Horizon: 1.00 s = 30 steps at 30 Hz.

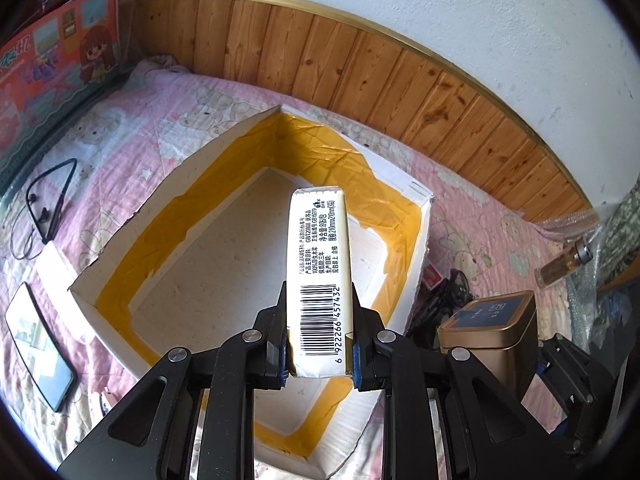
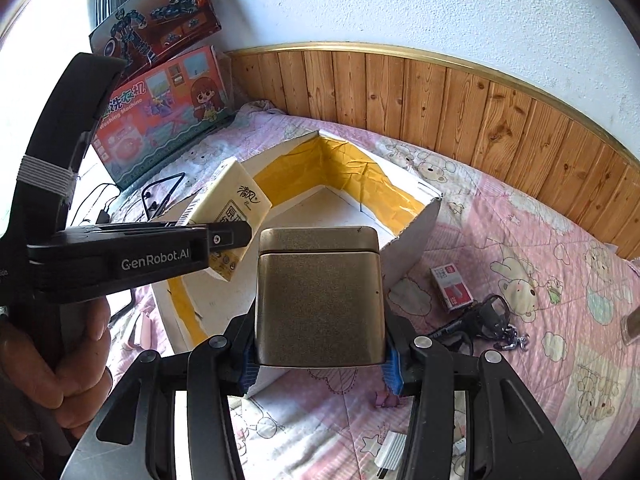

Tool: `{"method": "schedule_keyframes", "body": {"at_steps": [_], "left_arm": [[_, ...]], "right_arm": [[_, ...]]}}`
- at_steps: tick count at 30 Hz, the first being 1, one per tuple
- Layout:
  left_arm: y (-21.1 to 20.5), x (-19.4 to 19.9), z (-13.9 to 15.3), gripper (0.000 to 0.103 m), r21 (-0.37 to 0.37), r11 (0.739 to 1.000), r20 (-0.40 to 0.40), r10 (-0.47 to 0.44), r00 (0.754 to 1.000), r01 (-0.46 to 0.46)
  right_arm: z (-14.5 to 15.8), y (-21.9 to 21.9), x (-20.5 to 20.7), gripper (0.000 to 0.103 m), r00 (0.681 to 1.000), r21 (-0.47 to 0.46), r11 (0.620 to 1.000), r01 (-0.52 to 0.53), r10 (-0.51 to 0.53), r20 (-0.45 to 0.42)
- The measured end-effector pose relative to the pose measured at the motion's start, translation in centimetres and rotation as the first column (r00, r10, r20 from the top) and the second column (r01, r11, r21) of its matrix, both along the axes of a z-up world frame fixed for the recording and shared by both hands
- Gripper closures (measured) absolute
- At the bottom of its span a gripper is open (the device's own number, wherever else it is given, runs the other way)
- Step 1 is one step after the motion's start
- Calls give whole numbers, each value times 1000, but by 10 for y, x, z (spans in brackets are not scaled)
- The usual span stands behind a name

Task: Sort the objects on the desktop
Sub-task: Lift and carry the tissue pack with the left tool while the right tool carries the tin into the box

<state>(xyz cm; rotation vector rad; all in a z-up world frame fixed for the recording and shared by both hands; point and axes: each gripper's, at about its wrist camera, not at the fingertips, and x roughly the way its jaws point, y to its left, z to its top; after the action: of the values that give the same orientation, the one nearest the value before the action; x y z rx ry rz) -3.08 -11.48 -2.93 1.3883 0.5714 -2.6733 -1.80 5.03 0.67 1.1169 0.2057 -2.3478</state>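
My left gripper (image 1: 320, 344) is shut on a cream tissue pack (image 1: 320, 272) with a barcode and holds it above the open white box (image 1: 256, 148) lined with yellow tape. In the right wrist view the same pack (image 2: 234, 200) hangs over the box (image 2: 412, 236), held by the left gripper (image 2: 224, 238). My right gripper (image 2: 320, 356) is shut on a bronze metal tin (image 2: 318, 300), held just outside the box's near right side. The tin also shows in the left wrist view (image 1: 492, 328).
On the pink bedsheet lie a phone (image 1: 40, 344), neckband earphones (image 1: 48, 200), a small red-and-white box (image 2: 452, 288), a black strap with keys (image 2: 480, 320) and a small glass bottle (image 1: 564, 264). Toy boxes (image 2: 160, 120) lean at the back left. Wood panelling (image 2: 440, 96) backs the bed.
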Motion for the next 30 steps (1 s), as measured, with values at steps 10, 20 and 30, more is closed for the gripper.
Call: {"method": "schedule_keyframes", "body": {"at_steps": [10, 20, 30], "left_arm": [[-19, -27, -15, 81, 61, 997, 35, 50, 998, -52], [-14, -59, -34, 81, 69, 997, 76, 41, 996, -46], [-20, -91, -52, 81, 53, 997, 115, 54, 992, -60]], "right_arm": [[-8, -21, -31, 54, 1000, 62, 998, -7, 6, 17], [-12, -33, -68, 54, 1000, 95, 995, -17, 16, 11], [-31, -48, -105, 54, 997, 156, 985, -72, 67, 35]]}}
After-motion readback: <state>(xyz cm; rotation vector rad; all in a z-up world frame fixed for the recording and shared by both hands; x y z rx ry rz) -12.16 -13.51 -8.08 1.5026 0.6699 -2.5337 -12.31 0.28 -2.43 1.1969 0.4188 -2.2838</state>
